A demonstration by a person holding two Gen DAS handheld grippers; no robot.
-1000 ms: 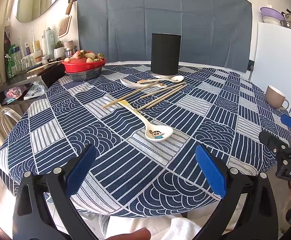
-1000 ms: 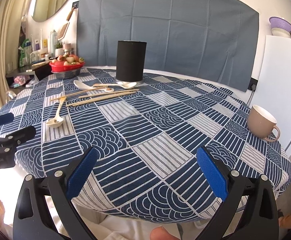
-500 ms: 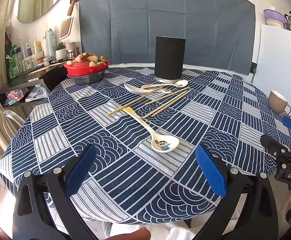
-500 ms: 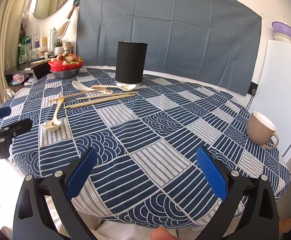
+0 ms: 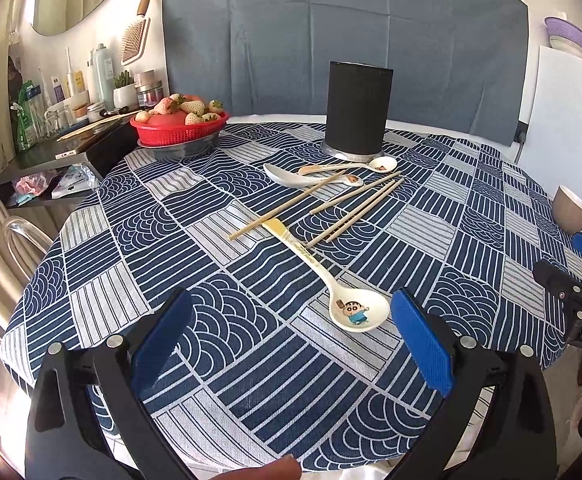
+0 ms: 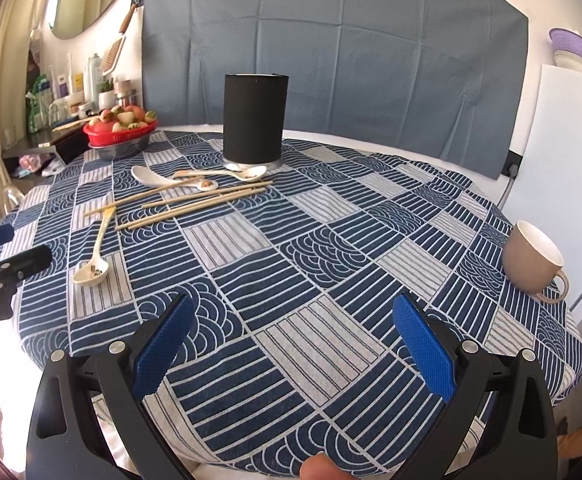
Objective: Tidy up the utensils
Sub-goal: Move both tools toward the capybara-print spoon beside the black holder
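- While both tools hang over the near edge of the round counter (image 5: 103, 240), the left hand-held gripper (image 5: 291, 336) has its two blue pads spread wide with nothing between them.
- At the far left of the counter sits one red basket (image 5: 179, 130) of strawberries, resting in a grey bowl.
- Four chopsticks (image 5: 347, 210) lie loose near the middle, slanting from near left to far right; one lies apart to the left, three lie closer together.
- Four spoons can be counted. One cartoon spoon (image 5: 353, 312) lies nearest, its bowl just ahead of the left tool's right pad and its yellow handle end pointing away toward the chopsticks.
- One plain white spoon (image 5: 287, 176) and two small spoons (image 5: 371, 166) lie farther off, just in front of the holder.
- One black cylindrical holder (image 5: 357, 114) stands upright at the far middle, on a silver base.
- One beige mug (image 6: 533, 258) stands at the right edge, well apart from the utensils, handle turned to the near right.
- Over the near right of the counter, the right hand-held gripper (image 6: 291, 344) is likewise spread wide, holding nothing, with only patterned cloth between its pads.
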